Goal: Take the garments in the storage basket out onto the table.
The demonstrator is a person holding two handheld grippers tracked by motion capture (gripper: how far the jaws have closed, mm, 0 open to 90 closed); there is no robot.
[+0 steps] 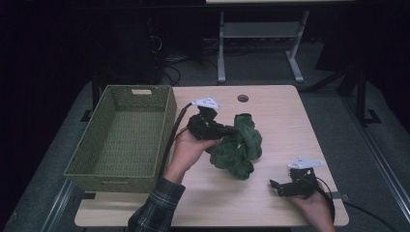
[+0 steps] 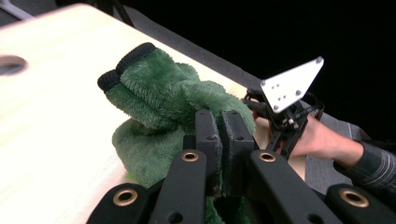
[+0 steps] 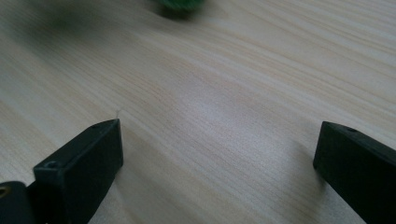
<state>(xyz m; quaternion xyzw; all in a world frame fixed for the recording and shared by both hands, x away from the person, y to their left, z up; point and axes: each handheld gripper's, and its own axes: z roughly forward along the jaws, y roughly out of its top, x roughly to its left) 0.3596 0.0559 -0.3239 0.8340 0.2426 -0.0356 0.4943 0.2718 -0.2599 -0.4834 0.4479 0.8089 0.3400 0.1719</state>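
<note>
- One green fleece garment [image 1: 236,145], one woven basket [image 1: 121,137], two grippers on the table [image 1: 275,108].
- Garment sits mid-frame: fuzzy, deep green, bunched up, dark ribbed cuffs poking upward.
- Left gripper [image 1: 227,131] is pinched tight on the fleece.
- Right gripper [image 1: 276,186], lower right, jaws wide apart, holding nothing.

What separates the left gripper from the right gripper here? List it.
The left gripper is shut on the green plush cloth; the right gripper stands open, gripping nothing. The left is at the cloth mid-table; the right sits low near the table's front corner. Both have black jaws.
</note>
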